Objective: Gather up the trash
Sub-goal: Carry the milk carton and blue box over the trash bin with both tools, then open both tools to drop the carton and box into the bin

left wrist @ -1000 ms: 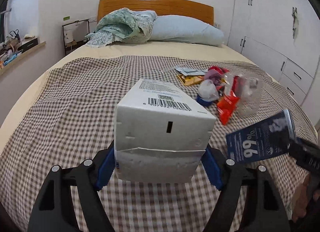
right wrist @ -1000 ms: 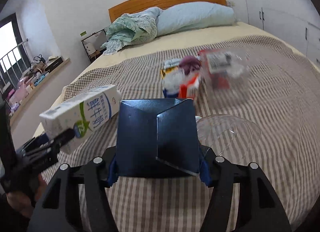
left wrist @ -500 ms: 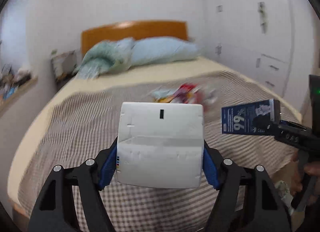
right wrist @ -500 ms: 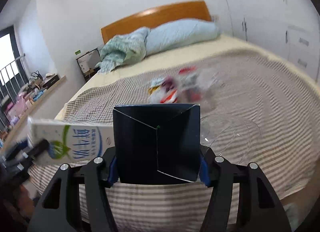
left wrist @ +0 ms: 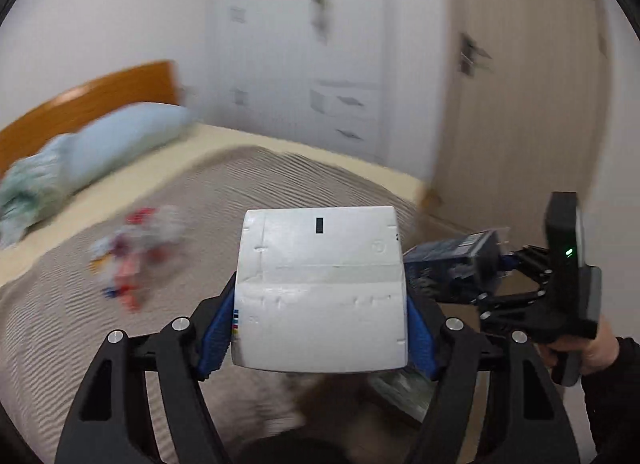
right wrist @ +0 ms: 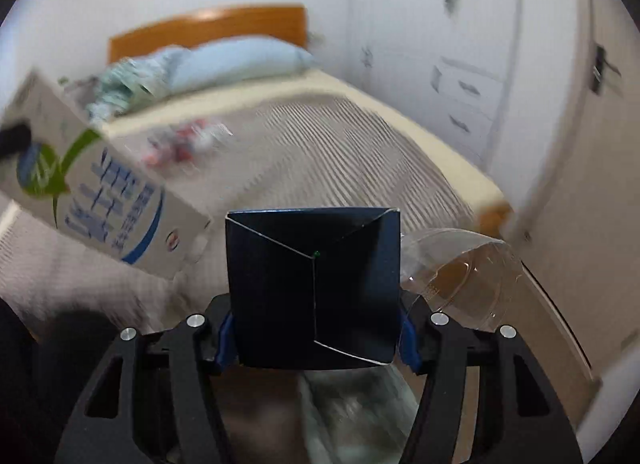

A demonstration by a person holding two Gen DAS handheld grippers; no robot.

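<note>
Both hands had swung away from the bed [left wrist: 248, 199], so the leftover trash pile [left wrist: 136, 256] now lay well behind, and the wardrobe [left wrist: 320, 63] and door filled the view; the carry to a bin seemed under way, though no bin showed clearly. The left gripper [left wrist: 320, 328] clenched a white milk carton [left wrist: 320, 288], boxy waxed card with creased folds. The right gripper [right wrist: 316, 332] gripped a dark blue carton [right wrist: 312, 288], smooth and square-ended, with a clear plastic cup [right wrist: 464, 280] beside it.
</note>
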